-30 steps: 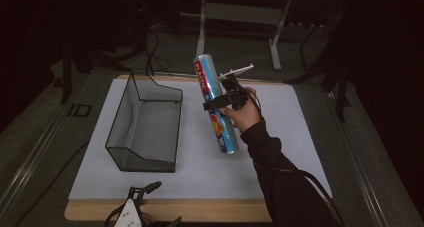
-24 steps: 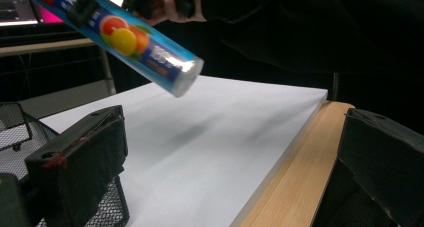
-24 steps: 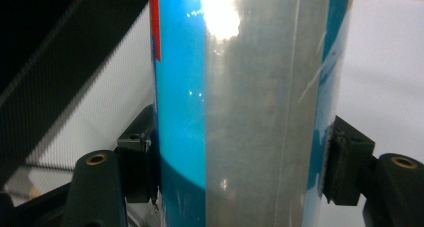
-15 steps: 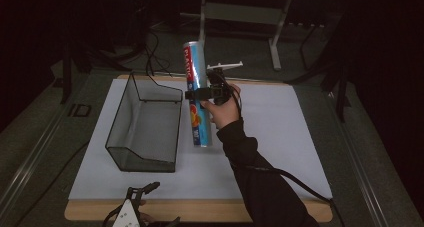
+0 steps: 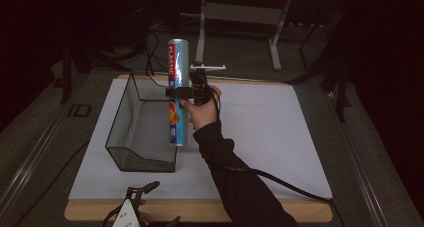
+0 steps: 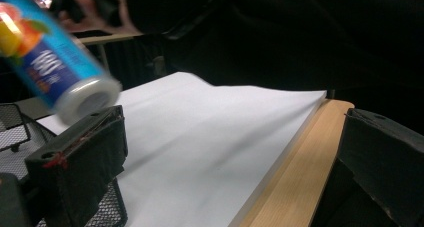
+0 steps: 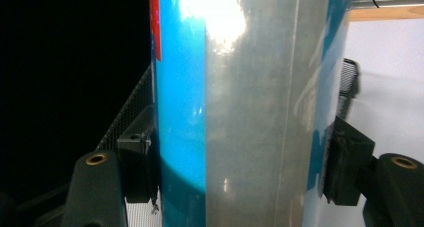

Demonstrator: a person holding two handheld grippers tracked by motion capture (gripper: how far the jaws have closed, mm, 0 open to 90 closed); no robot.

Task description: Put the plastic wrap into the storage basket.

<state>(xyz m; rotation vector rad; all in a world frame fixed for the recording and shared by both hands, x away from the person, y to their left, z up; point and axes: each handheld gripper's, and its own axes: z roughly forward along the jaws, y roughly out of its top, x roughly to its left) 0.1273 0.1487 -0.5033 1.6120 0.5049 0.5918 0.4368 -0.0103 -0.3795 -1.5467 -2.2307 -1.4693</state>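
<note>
A long blue roll (image 5: 177, 92) with a red "PLASTIC" label stands almost upright in the air, its lower end just above the right rim of a black wire mesh basket (image 5: 135, 132). My right gripper (image 5: 185, 93) is shut on the roll's middle. In the right gripper view the roll (image 7: 240, 97) sits squeezed between both pads (image 7: 137, 162). My left gripper (image 5: 145, 199) rests low at the table's front edge. In the left gripper view its jaws (image 6: 230, 152) stand wide apart with nothing between them, and the roll's lower end (image 6: 65, 77) hangs beyond.
A white sheet (image 5: 260, 132) covers the wooden table (image 5: 300, 212). The basket's mesh corner (image 6: 15, 132) lies beside the left jaw. A metal table frame (image 5: 240, 12) stands on the floor behind. The person's dark sleeve (image 5: 235, 177) crosses the front middle.
The right gripper has carried the roll leftward from the sheet's middle to the basket's right rim and turned it from tilted to nearly upright. The left gripper has stayed put.
</note>
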